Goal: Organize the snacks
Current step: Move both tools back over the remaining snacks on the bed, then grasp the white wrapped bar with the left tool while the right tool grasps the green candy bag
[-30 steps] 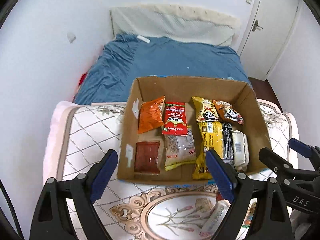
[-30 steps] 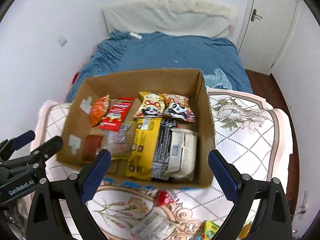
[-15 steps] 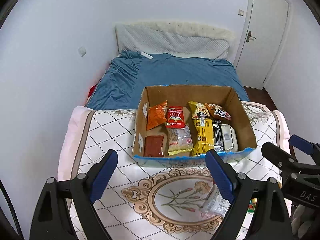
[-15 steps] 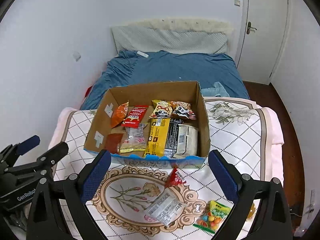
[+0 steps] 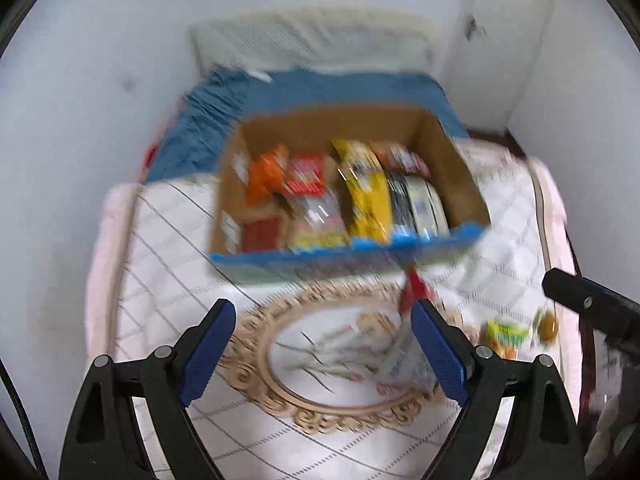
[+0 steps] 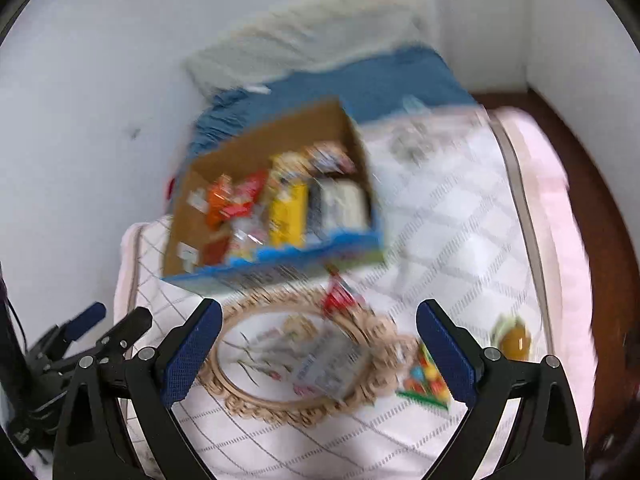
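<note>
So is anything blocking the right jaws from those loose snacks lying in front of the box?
Nothing visible. The clear packet and red packet lie bare on the quilt, below the open right gripper.

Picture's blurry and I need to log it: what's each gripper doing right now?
Left gripper: open, holding nothing.
Right gripper: open, holding nothing.

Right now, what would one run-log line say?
left tongs: open, empty | right tongs: open, empty | box: part filled | loose snacks: red packet, clear packet
</note>
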### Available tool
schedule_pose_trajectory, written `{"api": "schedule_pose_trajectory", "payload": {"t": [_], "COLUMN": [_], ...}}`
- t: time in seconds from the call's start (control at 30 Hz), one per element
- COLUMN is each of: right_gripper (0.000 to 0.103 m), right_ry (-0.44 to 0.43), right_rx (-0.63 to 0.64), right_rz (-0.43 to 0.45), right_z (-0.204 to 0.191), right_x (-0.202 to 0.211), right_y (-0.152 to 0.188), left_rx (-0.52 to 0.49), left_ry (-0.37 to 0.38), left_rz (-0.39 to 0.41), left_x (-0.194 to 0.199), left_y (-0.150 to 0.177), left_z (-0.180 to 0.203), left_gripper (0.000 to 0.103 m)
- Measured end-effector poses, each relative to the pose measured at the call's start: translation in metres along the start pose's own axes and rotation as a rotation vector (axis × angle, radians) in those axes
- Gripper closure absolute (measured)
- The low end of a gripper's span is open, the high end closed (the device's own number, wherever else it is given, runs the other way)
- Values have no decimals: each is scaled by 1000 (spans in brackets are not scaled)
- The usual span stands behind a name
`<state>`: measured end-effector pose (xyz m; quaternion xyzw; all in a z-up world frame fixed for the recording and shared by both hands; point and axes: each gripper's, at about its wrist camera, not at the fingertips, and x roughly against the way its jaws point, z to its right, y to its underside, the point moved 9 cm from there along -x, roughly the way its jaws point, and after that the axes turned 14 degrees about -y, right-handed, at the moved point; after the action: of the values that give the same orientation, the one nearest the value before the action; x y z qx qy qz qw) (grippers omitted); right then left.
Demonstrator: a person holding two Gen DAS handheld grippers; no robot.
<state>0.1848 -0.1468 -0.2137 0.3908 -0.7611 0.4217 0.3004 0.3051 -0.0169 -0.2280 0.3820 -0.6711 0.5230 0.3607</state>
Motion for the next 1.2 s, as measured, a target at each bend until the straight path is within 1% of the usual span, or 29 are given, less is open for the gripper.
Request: {"api": "schedule_pose_trajectory", "payload": {"t": [0.03, 0.07, 0.17, 0.23, 0.33, 0.47, 0.57, 0.6, 0.67, 0.7, 0.73, 0.77, 0.8, 0.9, 0.97, 1.03, 1.07, 1.13, 1.2], "right_gripper": [3, 3, 4, 6, 7, 8, 18, 24, 30, 35, 37, 40, 45, 49, 50, 52, 53, 53, 53], "right_ry": [9, 26, 69, 70, 86, 111, 119, 122, 124, 128, 139, 151, 164, 166, 165, 132, 98, 36, -12], "right_rx": [-36, -68, -155, -214, -264, -288, -314, -322, -327, -335, -330, -315, -299, -260, -240, -235, -237, -212, -185], "right_rz": [-18, -34, -75, -112, -155, -192, -219, -221, -229, -235, -237, -235, -234, -242, -252, -271, -287, -337, -384], "right_z": [16, 34, 78, 102, 125, 144, 151, 153, 154, 156, 156, 156, 155, 149, 144, 135, 129, 111, 95], "right_x": [-4, -7, -15, -24, -39, -60, -78, -83, -93, -98, -103, -106, -108, -115, -118, -121, -123, -127, -132], "right_y": [6, 13, 34, 50, 67, 80, 86, 87, 90, 92, 92, 91, 91, 90, 91, 93, 97, 106, 115], "left_rx": [-24, -64, -162, -229, -296, -367, -400, -405, -419, -417, -413, -404, -392, -363, -333, -304, -282, -243, -200], "left_ry": [8, 29, 67, 79, 90, 90, 87, 85, 92, 90, 94, 101, 96, 92, 80, 70, 68, 74, 62], "left_rz": [-26, -72, -172, -227, -281, -349, -392, -397, -397, -390, -384, -379, -374, -382, -395, -405, -413, -427, -435], "left_x": [-8, -22, -56, -77, -100, -127, -142, -145, -149, -150, -149, -147, -145, -141, -142, -138, -134, -127, -118], "left_y": [5, 13, 35, 48, 61, 73, 80, 82, 84, 85, 85, 86, 86, 91, 97, 103, 107, 114, 124], "left_z": [9, 26, 67, 93, 121, 151, 165, 168, 174, 176, 176, 175, 173, 163, 144, 131, 121, 106, 85], "left_gripper": [13, 13, 13, 13, 13, 13, 13, 13, 13, 15, 18, 27, 32, 33, 33, 34, 34, 34, 34]}}
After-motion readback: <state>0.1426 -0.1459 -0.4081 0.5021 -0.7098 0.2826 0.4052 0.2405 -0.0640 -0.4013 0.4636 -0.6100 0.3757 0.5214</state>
